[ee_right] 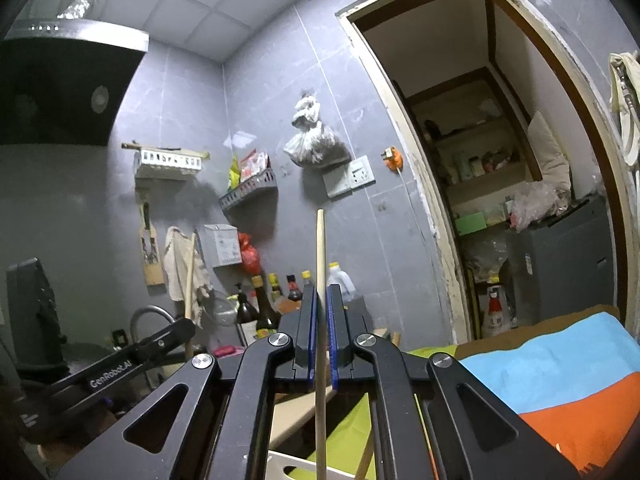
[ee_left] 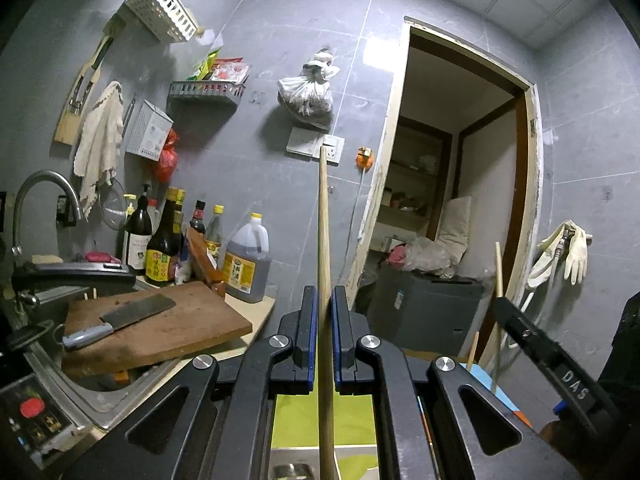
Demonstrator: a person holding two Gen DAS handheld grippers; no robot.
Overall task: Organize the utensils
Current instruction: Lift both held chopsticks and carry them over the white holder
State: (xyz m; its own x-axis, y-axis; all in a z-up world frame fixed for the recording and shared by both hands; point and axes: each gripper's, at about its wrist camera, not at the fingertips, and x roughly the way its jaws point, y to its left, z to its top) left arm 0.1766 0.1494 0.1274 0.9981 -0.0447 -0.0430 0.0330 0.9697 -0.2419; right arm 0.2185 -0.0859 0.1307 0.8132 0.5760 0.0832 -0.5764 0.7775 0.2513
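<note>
The left gripper [ee_left: 323, 300] is clamping a wooden chopstick [ee_left: 323, 240] between its blue-edged pads, and the right gripper [ee_right: 320, 300] is doing the same with a second wooden chopstick [ee_right: 320, 264]. Each stick is standing upright through its gripper, its long axis crossing the line of the fingers, with a blunt end rising above the pads and the rest running down below them out of view.

Taking the white perforated caddy [ee_left: 149, 130] on the grey tiled wall as the landmark, since it looks the likeliest home for chopsticks: in the left wrist view it is hanging up and to the left of the left gripper, above the sauce bottles [ee_left: 162, 248] and beside the hanging dishcloth [ee_left: 100, 140]. In the right wrist view the same caddy [ee_right: 223, 246] is also sitting to the left of the held stick, with the other gripper's arm and its stick showing between. So the left hand appears nearer to the caddy than the right.

Because the sticks are already standing upright, the coming move is probably a matter of carrying each one leftward toward the caddy and lowering it in end first. The caddy's opening is not visible from either view, so I cannot tell whether it is clear.
</note>
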